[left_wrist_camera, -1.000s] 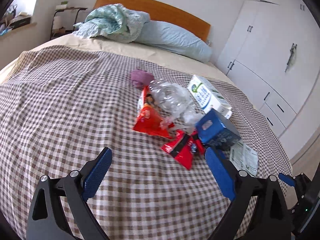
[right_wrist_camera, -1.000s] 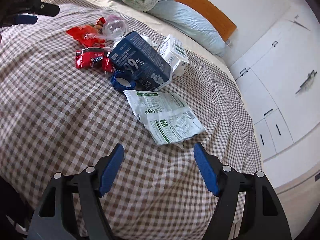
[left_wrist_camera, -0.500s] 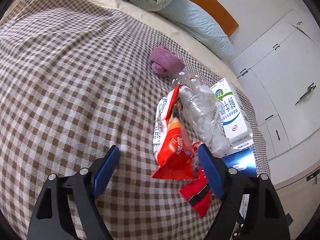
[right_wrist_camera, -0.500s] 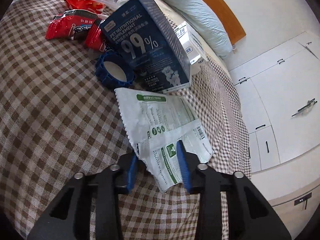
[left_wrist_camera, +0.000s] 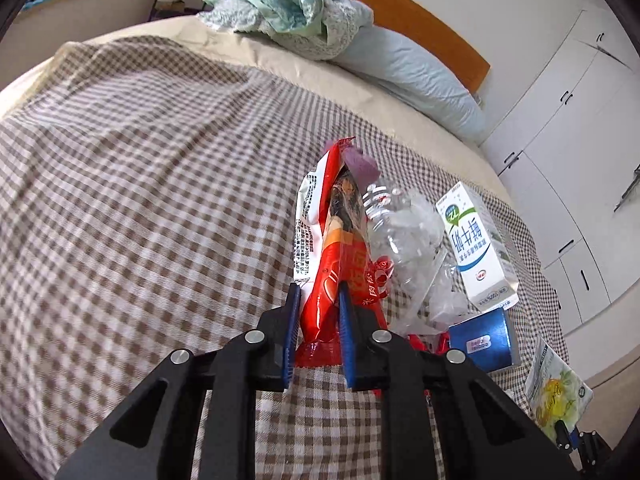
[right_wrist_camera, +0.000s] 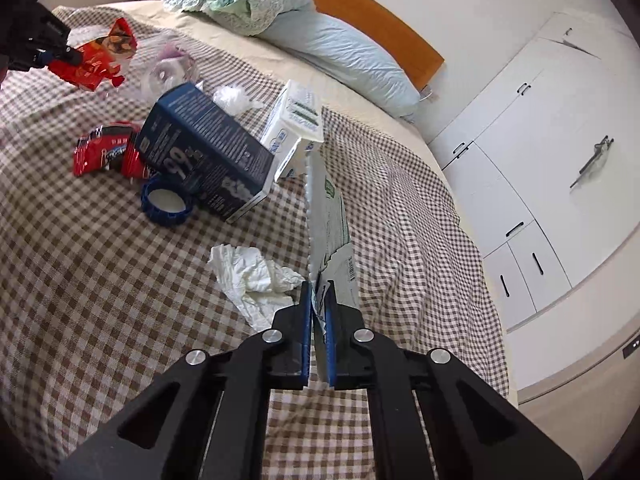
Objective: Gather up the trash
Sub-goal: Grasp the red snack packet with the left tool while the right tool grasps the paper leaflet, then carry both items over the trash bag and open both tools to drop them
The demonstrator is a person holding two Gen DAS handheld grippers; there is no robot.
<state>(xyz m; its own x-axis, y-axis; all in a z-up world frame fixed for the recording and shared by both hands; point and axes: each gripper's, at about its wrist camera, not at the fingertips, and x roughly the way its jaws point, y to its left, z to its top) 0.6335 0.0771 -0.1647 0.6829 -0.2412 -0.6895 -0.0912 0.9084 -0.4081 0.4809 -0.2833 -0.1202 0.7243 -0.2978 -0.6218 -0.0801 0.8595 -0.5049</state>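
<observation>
Checked bed cover (left_wrist_camera: 140, 200) below both tongs, with trash spread all over it. Left tongs (left_wrist_camera: 319, 292): just been closing, now pinching the near end of a red snack bag (left_wrist_camera: 340, 240), lifting that end, with the rest pointing away from the tips. Right tongs (right_wrist_camera: 319, 288): just been closing too, now pressed tight on the corner of a white and green packet (right_wrist_camera: 328, 216), standing it up on its edge. Thin, floppy things, so probably best caught by an edge like this.

Just right of the left tongs: a crushed clear bottle (left_wrist_camera: 404, 236) and a milk carton (left_wrist_camera: 476, 248), not picked up yet. Ahead and left of the right tongs: a blue box (right_wrist_camera: 204, 152), a blue ring (right_wrist_camera: 168, 202) and small red wrappers (right_wrist_camera: 104, 152). Close by the left of its tips: a crumpled tissue (right_wrist_camera: 252, 272). Looks like only the start, with lots left to gather.
</observation>
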